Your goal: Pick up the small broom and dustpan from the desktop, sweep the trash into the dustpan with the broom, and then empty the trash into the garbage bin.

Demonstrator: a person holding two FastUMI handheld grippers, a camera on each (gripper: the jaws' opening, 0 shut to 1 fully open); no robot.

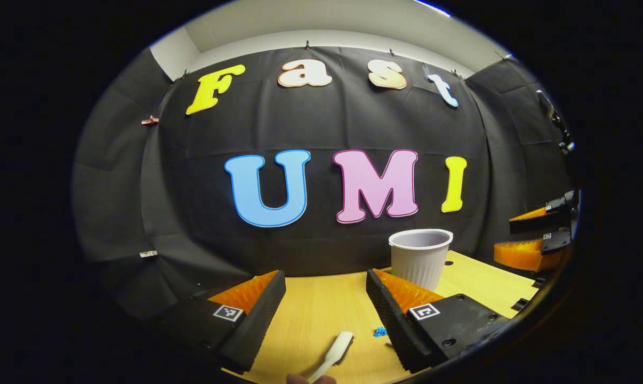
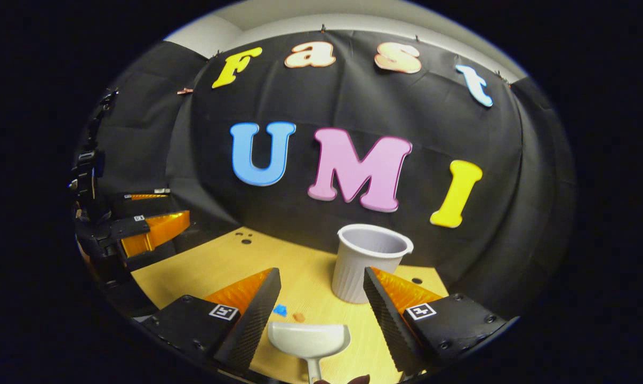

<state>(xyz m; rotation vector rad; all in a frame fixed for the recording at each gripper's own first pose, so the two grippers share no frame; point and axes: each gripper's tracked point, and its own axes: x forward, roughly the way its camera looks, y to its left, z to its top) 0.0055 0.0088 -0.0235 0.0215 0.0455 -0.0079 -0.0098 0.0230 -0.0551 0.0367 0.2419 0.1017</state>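
Observation:
In the left gripper view, the small white broom (image 1: 333,353) lies on the wooden desktop (image 1: 321,309), low between the fingers of my open left gripper (image 1: 326,277), touching neither finger. A bit of blue trash (image 1: 379,332) sits beside the right finger. In the right gripper view, the white dustpan (image 2: 309,338) rests on the desk, its handle pointing toward the camera, below my open right gripper (image 2: 321,273). Blue trash (image 2: 280,309) and an orange scrap (image 2: 299,317) lie just beyond the pan. The ribbed white garbage bin (image 2: 368,262) stands upright behind them.
The bin (image 1: 420,256) is at the desk's back, ahead and to the right in the left gripper view. The right gripper (image 1: 532,234) shows at that view's far right edge, and the left gripper (image 2: 145,226) at the right gripper view's left edge. Black cloth walls close off the back.

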